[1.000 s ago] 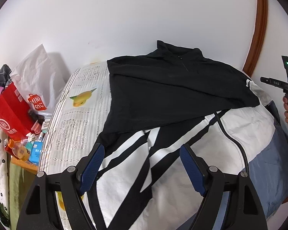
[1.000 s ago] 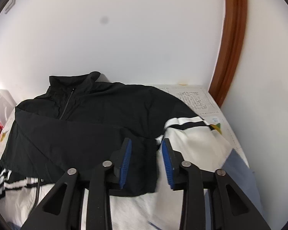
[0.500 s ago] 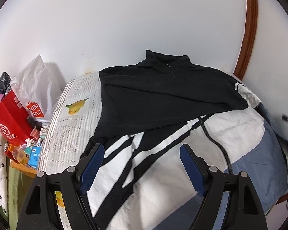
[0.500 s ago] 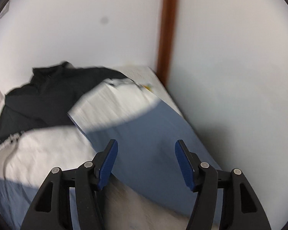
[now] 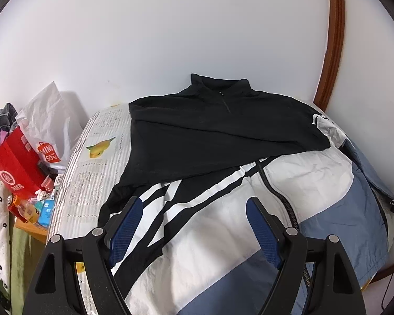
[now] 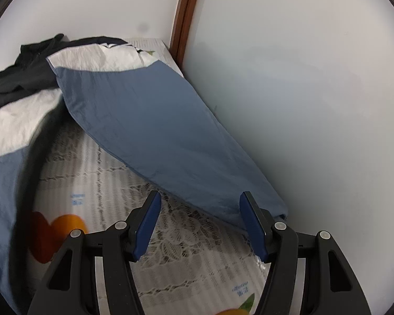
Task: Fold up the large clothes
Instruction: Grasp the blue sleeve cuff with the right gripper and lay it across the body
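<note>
Since a second ago the right gripper [image 6: 199, 223] has swung from the black sleeve to the blue sleeve's [image 6: 155, 131] end, its jaws opening earlier in that second. From the left: the left gripper [image 5: 194, 228] hangs wide and empty over the jacket [image 5: 223, 162] spread on the bed [image 5: 92, 162]; the right's jaws stand apart, gripping nothing.
</note>
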